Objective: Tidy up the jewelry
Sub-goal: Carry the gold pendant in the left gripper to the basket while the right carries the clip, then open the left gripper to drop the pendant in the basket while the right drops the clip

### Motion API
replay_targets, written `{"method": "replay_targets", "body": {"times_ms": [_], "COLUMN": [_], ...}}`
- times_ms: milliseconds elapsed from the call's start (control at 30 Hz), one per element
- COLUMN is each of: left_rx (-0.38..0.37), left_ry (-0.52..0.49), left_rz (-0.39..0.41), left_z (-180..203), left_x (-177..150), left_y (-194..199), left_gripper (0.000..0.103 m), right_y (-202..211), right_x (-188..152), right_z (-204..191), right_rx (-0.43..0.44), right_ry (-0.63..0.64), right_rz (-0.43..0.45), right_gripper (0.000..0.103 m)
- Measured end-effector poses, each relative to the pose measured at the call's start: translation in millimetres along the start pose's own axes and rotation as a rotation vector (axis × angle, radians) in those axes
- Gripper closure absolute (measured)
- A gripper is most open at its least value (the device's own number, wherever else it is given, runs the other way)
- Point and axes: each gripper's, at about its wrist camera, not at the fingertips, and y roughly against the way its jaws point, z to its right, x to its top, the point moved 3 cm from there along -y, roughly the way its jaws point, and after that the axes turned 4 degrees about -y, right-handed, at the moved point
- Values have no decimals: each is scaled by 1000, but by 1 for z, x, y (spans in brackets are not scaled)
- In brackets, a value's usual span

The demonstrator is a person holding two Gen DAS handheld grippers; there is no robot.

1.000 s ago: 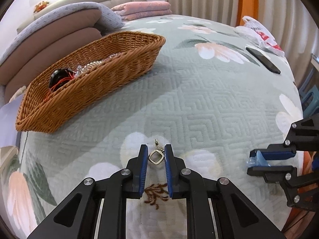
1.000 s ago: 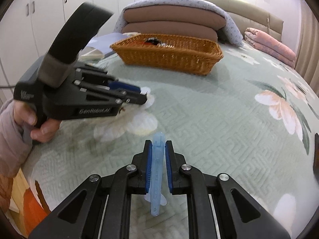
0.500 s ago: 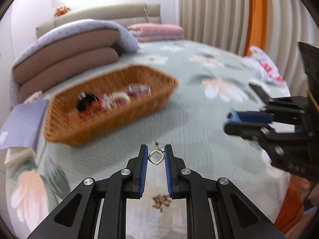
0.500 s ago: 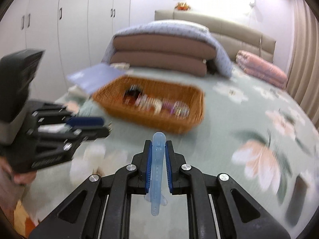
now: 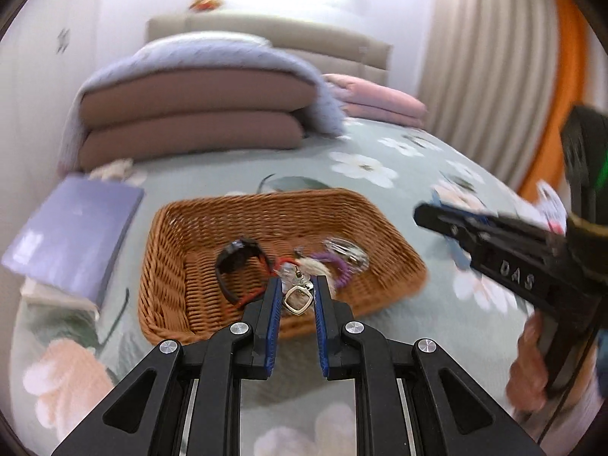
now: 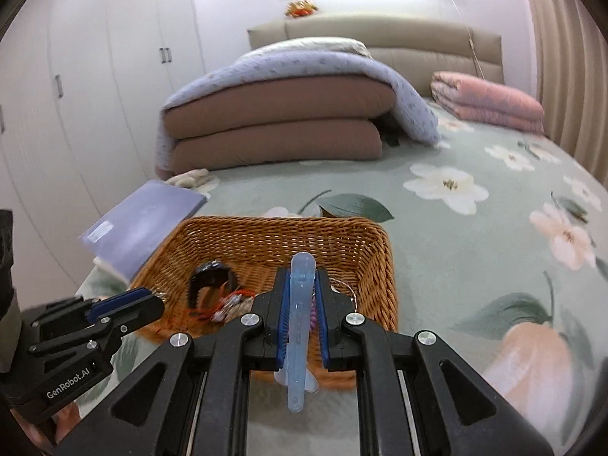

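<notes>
A brown wicker basket [image 5: 182, 250] [image 6: 364, 243] lies on the flowered bed cover and holds a black and red bracelet [image 5: 237, 262] [image 6: 207, 279], a purple coil band [image 5: 340, 266] and clear pieces. My left gripper [image 5: 297, 296] is shut on a small gold square earring [image 5: 297, 301], held over the basket's near rim. My right gripper [image 6: 300, 296] is shut on a light blue plastic hair clip [image 6: 300, 323], also over the basket's near edge. In the right wrist view the left gripper [image 6: 152, 302] shows at the basket's left side.
A lavender book [image 5: 72, 228] [image 6: 144, 220] lies left of the basket. Folded brown quilts under a blue-grey blanket [image 6: 281, 114] and a pink folded blanket [image 6: 490, 102] lie behind. White wardrobe doors [image 6: 95, 95] stand left, curtains right.
Both grippers have moved from the open bed cover toward the basket and now hang over its near rim, each still holding its item.
</notes>
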Motion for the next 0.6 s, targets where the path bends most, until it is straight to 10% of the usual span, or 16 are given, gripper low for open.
{"method": "replay_targets", "body": {"times_ms": [300, 600], "left_rx": [48, 137], "left_ry": [215, 193], "left_rz": [-22, -9], "left_z": [-27, -34], "left_x": [0, -8], "left_y": [-56, -72], "left_gripper": [86, 86], "right_y": [-58, -69], "right_x": [-10, -16], "right_z": [14, 19], "right_rx": [-20, 24], "right_ry": [-32, -38], "right_rz": [-62, -63], "right_gripper": [89, 85]}}
